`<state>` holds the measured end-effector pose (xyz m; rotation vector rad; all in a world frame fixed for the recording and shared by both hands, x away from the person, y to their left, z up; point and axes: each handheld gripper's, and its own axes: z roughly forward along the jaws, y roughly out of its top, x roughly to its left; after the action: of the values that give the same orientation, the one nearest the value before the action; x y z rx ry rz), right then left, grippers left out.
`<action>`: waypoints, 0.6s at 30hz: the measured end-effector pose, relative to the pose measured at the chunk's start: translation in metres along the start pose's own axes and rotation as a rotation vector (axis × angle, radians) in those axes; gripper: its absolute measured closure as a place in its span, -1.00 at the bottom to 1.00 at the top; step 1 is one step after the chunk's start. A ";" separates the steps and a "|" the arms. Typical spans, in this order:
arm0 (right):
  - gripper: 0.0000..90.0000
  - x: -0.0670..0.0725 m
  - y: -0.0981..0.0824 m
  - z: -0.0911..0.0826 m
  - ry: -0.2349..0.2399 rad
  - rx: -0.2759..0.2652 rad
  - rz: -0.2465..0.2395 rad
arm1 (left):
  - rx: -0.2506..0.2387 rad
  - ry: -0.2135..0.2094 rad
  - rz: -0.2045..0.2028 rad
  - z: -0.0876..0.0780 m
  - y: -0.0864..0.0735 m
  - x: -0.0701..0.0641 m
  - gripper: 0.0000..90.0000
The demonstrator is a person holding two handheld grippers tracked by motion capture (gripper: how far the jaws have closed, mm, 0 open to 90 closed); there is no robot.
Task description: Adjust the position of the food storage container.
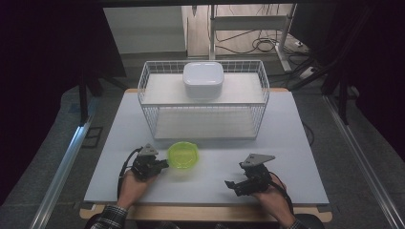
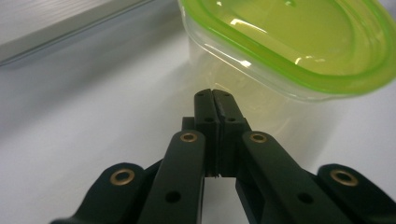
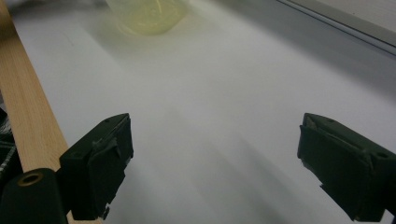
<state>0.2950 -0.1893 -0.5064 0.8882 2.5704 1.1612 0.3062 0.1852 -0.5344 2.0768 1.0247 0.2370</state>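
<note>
A clear container with a lime-green lid [image 1: 183,154] sits on the white table [image 1: 286,143], just in front of the wire basket. My left gripper [image 1: 165,164] is shut with nothing between its jaws, its tips close to the container's left side. In the left gripper view the closed tips [image 2: 215,100] point at the container's clear wall [image 2: 261,88] just below the green rim. My right gripper [image 1: 231,187] rests near the table's front edge with its jaws wide open and nothing between them [image 3: 215,158]; the container [image 3: 147,16] lies blurred far ahead of it.
A white wire basket [image 1: 205,102] stands on its side at the back of the table, with a white lidded box [image 1: 203,79] on top. The table's wooden front edge [image 3: 28,107] runs beside my right gripper. Dark curtains flank both sides.
</note>
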 end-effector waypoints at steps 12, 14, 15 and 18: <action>-0.77 0.000 0.000 0.000 0.002 0.003 0.001 | 0.029 -0.031 0.054 0.020 0.008 -0.025 0.98; -0.77 0.000 0.000 0.000 0.003 0.002 0.002 | 0.039 -0.023 0.065 0.021 0.008 -0.027 0.97; -0.77 0.000 0.000 0.000 0.002 0.002 0.001 | 0.041 -0.020 0.067 0.021 0.008 -0.027 0.96; -0.77 0.000 0.000 0.000 0.002 0.000 0.003 | 0.030 -0.002 0.066 0.017 0.007 -0.025 0.92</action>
<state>0.2951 -0.1897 -0.5066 0.8909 2.5714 1.1637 0.3019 0.1541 -0.5360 2.1398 0.9653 0.2539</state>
